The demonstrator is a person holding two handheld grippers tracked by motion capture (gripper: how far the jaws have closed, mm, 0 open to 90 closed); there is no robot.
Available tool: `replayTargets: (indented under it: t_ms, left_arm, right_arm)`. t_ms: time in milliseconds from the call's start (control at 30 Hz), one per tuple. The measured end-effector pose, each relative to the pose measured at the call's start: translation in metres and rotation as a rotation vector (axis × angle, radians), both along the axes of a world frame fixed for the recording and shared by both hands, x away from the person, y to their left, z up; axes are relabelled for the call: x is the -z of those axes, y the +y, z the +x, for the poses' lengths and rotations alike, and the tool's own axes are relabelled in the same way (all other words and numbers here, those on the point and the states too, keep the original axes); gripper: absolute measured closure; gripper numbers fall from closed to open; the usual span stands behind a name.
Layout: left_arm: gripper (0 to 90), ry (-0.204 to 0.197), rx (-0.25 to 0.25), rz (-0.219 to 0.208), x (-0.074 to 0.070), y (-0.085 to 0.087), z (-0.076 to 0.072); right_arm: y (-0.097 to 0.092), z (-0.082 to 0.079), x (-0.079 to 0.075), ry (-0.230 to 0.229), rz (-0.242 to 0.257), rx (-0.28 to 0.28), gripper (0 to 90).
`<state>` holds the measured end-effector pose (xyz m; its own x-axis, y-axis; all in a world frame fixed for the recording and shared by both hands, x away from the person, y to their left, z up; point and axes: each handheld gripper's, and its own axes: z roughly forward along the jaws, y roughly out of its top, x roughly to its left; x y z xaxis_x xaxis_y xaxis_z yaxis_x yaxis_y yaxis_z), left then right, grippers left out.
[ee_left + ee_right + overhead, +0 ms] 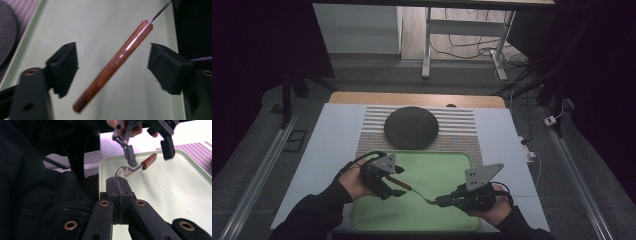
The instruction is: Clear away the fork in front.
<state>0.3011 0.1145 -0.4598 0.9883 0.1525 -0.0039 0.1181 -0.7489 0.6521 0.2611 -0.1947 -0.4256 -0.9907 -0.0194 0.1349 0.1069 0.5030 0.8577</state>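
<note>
The right gripper (119, 185) is clamped on the metal end of a fork (130, 170), holding it up over the green tray (362, 210) with the wooden handle (113, 66) pointing across at the other hand — apparently so it can be passed over. The left gripper (112, 67) straddles that handle with its jaws apart and no pad touching the wood, a gap showing on either side — it looks set to take hold. Both forearms come in low from the near edge, hands angled inward over the tray; a dark round plate (411, 127) sits beyond on a striped mat (462, 132).
</note>
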Motion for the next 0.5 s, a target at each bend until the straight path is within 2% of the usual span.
replayTargets:
  t_ms: [33, 100, 133, 167, 200, 233, 300, 333, 367, 400, 500]
  left_arm:
    - [28.2, -0.013, 0.017, 0.016, -0.0003, -0.001, -0.0004]
    - [35.9, -0.022, 0.047, 0.026, -0.0003, -0.0029, -0.0021]
    - [41.6, -0.018, 0.078, 0.032, -0.0008, -0.0039, -0.0029]
    - [45.4, -0.018, 0.078, 0.032, -0.0008, -0.0039, -0.0029]
    - [48.0, -0.01, 0.119, 0.035, -0.0006, -0.0045, -0.0043]
    - [51.5, -0.01, 0.119, 0.035, -0.0006, -0.0045, -0.0043]
    - [57.7, -0.001, 0.163, 0.043, -0.0002, -0.0051, -0.0056]
    - [61.0, 0.009, 0.205, 0.045, 0.0004, -0.0062, -0.0069]
    - [64.9, 0.009, 0.205, 0.045, 0.0004, -0.0062, -0.0069]
    - [64.9, 0.009, 0.225, 0.047, 0.0005, -0.0067, -0.0079]
    - [72.3, 0.012, 0.284, 0.067, 0.0014, -0.0088, -0.0102]
  right_arm:
    - [0.0, 0.0, 0.0, 0.0, 0.0, 0.0, 90.0]
    - [0.0011, -0.0001, -0.001, -0.003, -0.004, -0.017, 90.0]
    - [0.0018, 0.0002, -0.0015, 0.001, -0.006, -0.033, 90.0]
    - [0.0023, 0.0002, -0.0014, 0.002, -0.008, -0.043, 90.0]
    - [0.0028, 0.0002, -0.0012, 0.003, -0.01, -0.054, 90.0]
    - [0.0028, 0.0002, -0.0012, 0.003, -0.01, -0.054, 90.0]
    - [0.0038, -0.0003, -0.0007, 0.005, -0.016, -0.08, 90.0]
    - [0.004, -0.0003, -0.0008, 0.007, -0.02, -0.091, 90.0]
    - [0.0045, -0.0006, -0.0007, 0.005, -0.025, -0.1, 90.0]
    - [0.0045, -0.0006, -0.0007, 0.005, -0.025, -0.1, 90.0]
    - [0.006, -0.0011, 0.0004, 0.011, -0.031, -0.129, 90.0]
